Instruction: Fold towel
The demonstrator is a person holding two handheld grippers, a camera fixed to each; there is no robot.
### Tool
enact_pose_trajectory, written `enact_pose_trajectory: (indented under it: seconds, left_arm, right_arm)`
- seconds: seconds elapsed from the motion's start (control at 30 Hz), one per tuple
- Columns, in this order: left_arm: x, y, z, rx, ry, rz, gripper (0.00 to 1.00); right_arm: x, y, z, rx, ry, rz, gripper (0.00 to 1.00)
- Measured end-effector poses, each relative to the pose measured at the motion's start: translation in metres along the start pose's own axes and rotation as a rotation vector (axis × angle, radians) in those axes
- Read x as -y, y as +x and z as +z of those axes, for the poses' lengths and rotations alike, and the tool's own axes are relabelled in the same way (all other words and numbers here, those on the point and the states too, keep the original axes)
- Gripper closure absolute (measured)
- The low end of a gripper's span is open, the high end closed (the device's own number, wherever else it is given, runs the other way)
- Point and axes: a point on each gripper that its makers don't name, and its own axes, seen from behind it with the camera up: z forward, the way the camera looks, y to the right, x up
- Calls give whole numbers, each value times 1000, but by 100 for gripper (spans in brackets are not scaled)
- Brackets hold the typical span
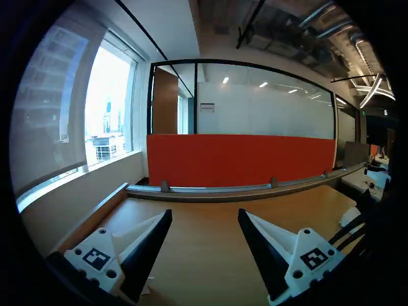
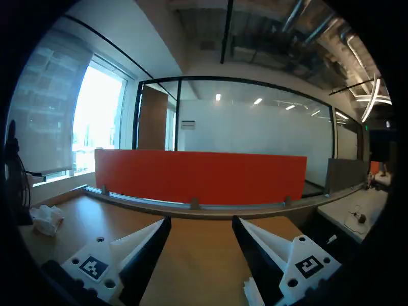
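Hovering low over a light-brown wooden desk top [image 1: 204,255], the left gripper [image 1: 204,211] has its two white, black-faced fingers spread wide and released, with bare wood showing in the gap between them. The right gripper [image 2: 201,219] is spread the same way over the same desk, and it grasps nothing either. The crumpled white towel [image 2: 47,219] lies in a small heap on the desk far to the left in the right gripper view, well apart from both of that gripper's fingers and just beside a bundle of black cables [image 2: 15,178]. In the left gripper view a white bunched shape sits at the desk's right edge, next to dark struts; whether it is that same towel I cannot tell. A small white scrap also shows at the bottom beside one finger in each view, too cut off to identify. Ahead of both grippers the wood runs open and flat up to a grey metal rail [image 1: 219,189] along the far edge, and above it stands a flat orange partition panel [image 1: 239,160] that closes off the back. On the left a raised wooden lip [image 1: 97,214] borders the desk below a tall bright window [image 1: 107,117]. On the right the desk ends at a gap, and beyond it stands a white neighbouring desk [image 2: 352,209]. Behind the panel rises a black-framed glass wall [image 1: 265,107].
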Motion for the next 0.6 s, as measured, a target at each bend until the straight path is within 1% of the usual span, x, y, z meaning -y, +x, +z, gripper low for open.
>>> enact_pose_trajectory:
  seconds: [0.1,0.2,0.4,0.6]
  left_arm:
    - [0,4,0,-17,-3,-4,4]
    - [-2,4,0,-27,-10,-11,4]
    - [-4,-3,0,-33,-21,-17,4]
    - [-6,-12,0,-45,-31,-20,4]
  right_arm:
    - [3,2,0,-1,-2,5,8]
    - [6,4,1,-6,-1,12,8]
    - [13,7,0,-15,2,20,8]
    - [17,7,-2,-30,-3,14,7]
